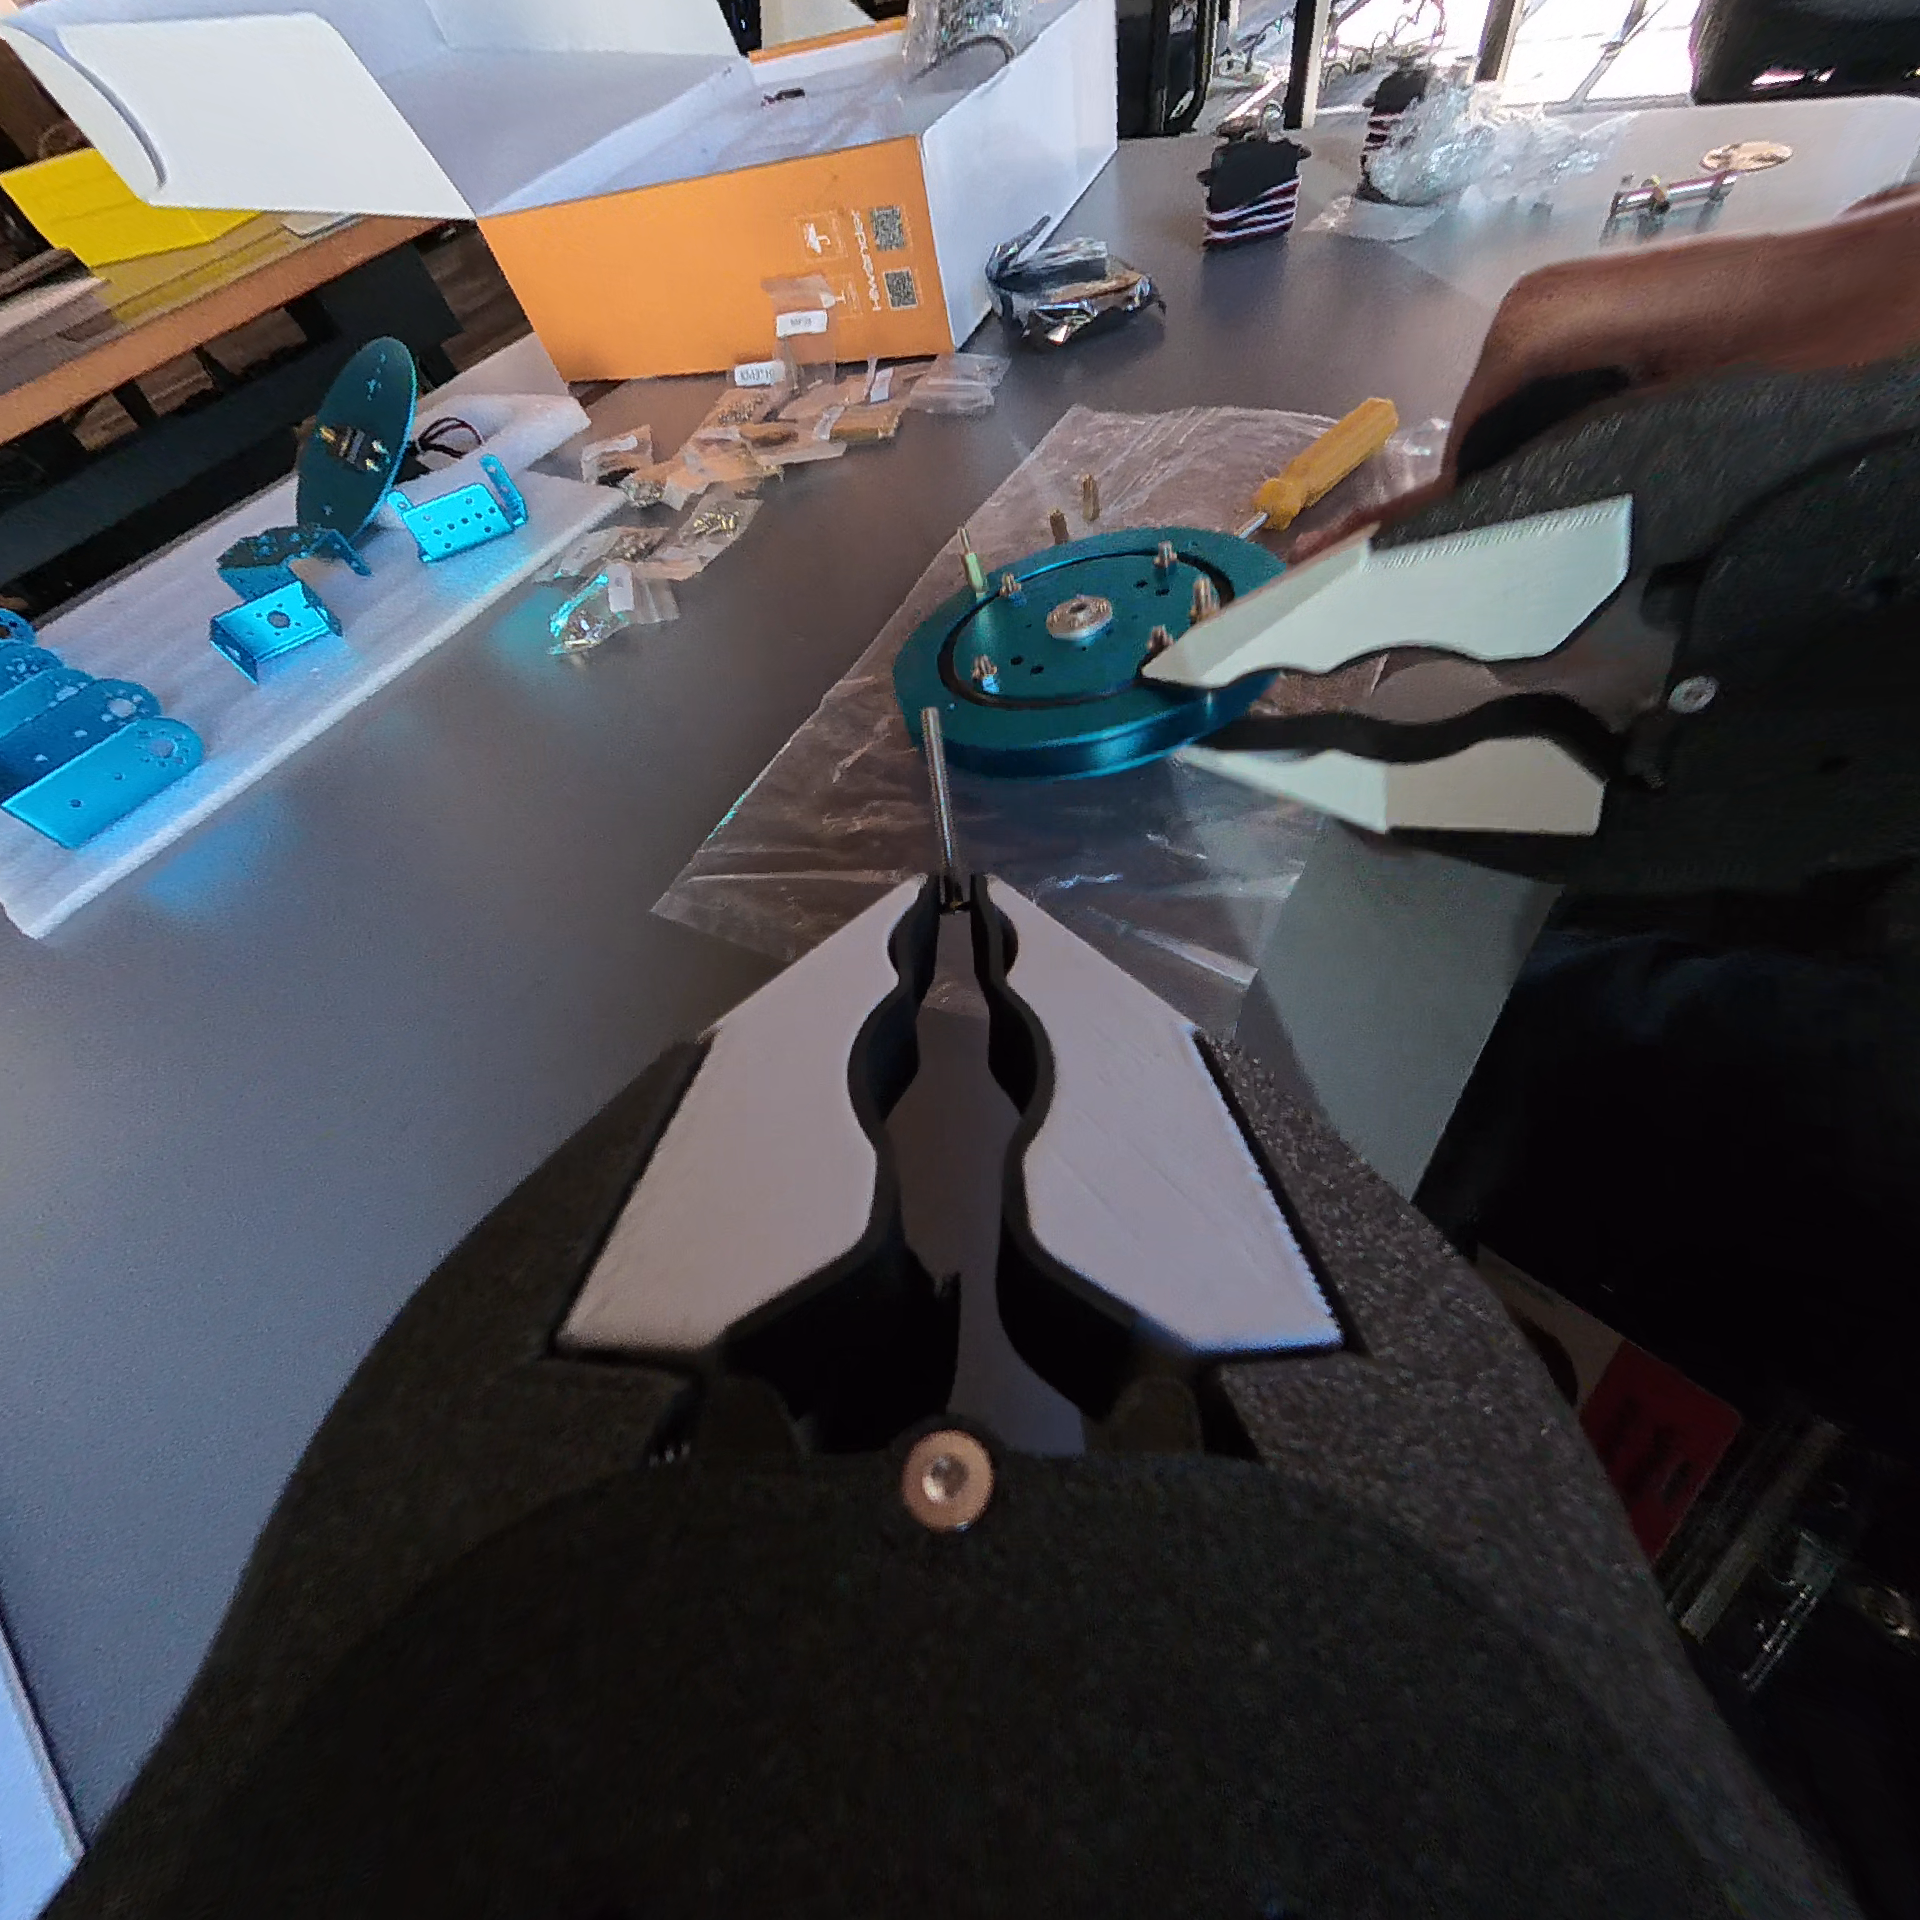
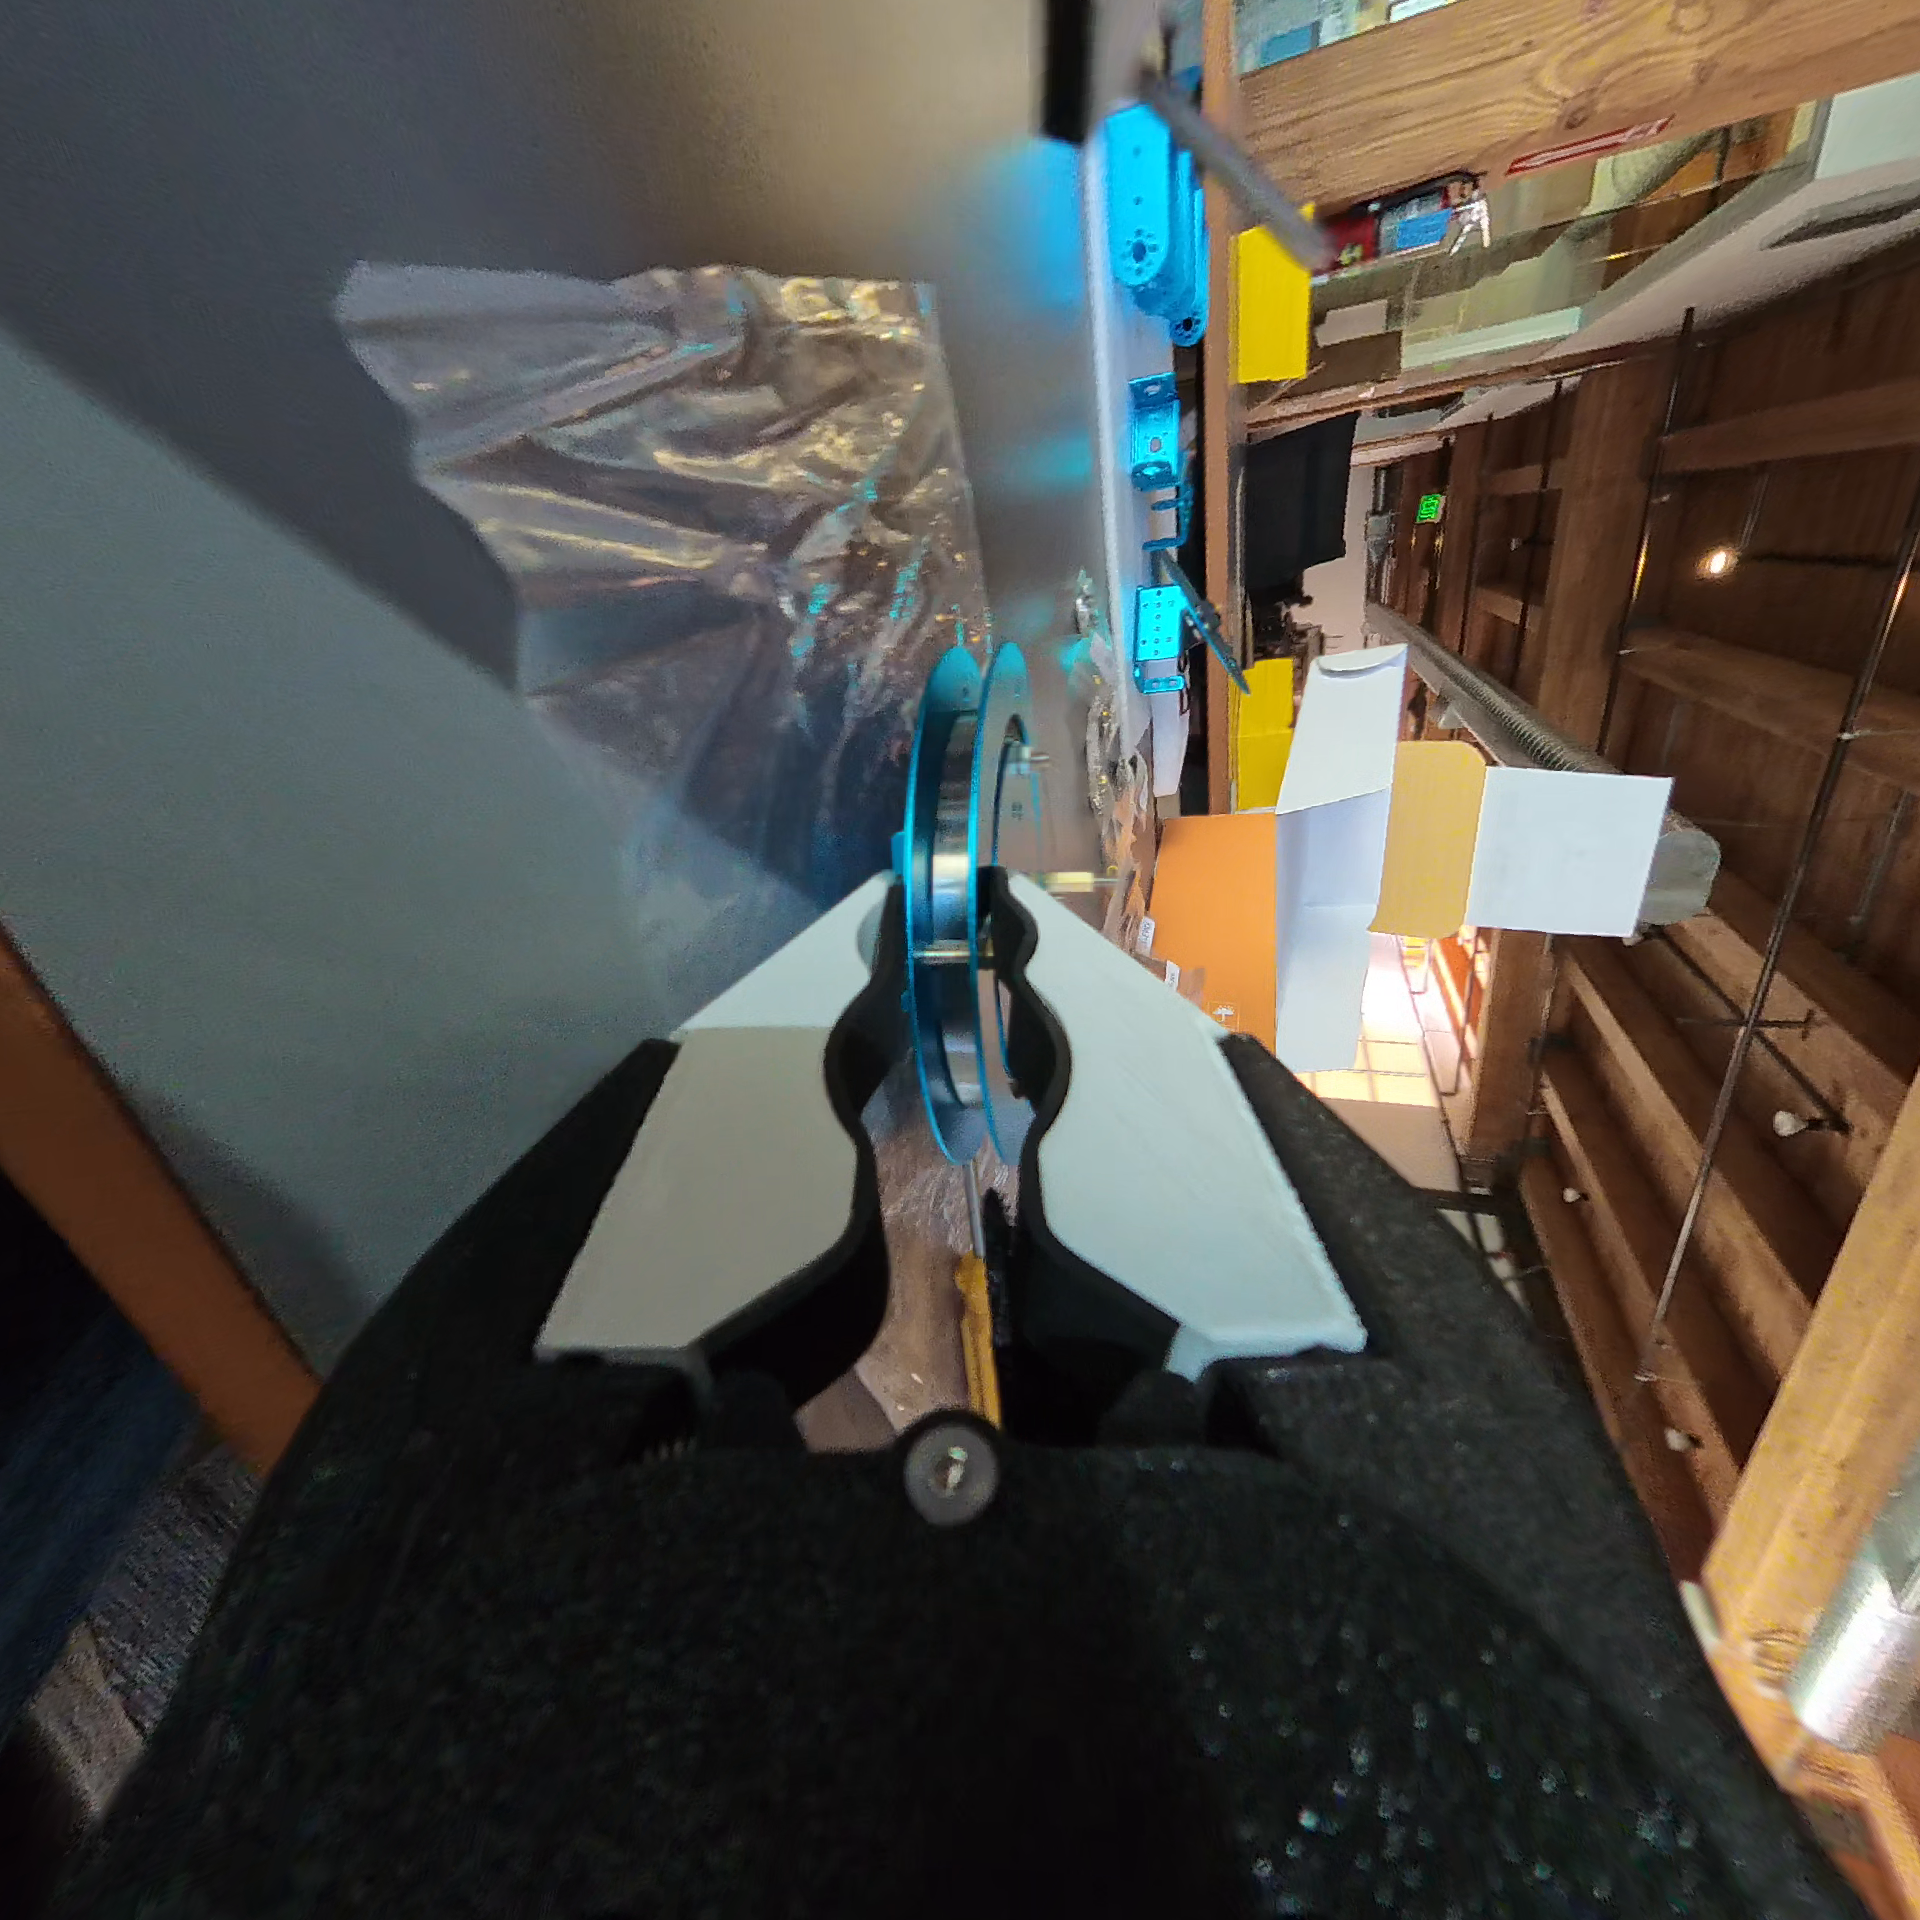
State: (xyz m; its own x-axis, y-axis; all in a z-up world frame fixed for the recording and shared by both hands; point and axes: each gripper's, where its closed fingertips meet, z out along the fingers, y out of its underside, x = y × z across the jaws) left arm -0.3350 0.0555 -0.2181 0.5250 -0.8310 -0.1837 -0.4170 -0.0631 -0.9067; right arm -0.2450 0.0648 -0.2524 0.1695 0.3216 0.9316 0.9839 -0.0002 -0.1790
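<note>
1. The left gripper [image 1: 948, 883] is pinched on a thin metal rod [image 1: 940, 774].
2. The right gripper [image 2: 940, 883] is clamped on a blue round plate [image 1: 1070, 665], above a clear plastic bag [image 1: 831, 831].
3. An open orange-and-white box [image 1: 717, 260] sits far left on the bench [image 1: 416, 1039], small packets of screws [image 1: 717, 457] beside it.

Teal disc [image 1: 1049, 665]; orange-and-white box [image 1: 717, 249]; yellow-handled screwdriver [image 1: 1325, 462].

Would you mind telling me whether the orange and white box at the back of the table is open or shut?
Open. The orange and white box has its white lid flap raised.
</note>
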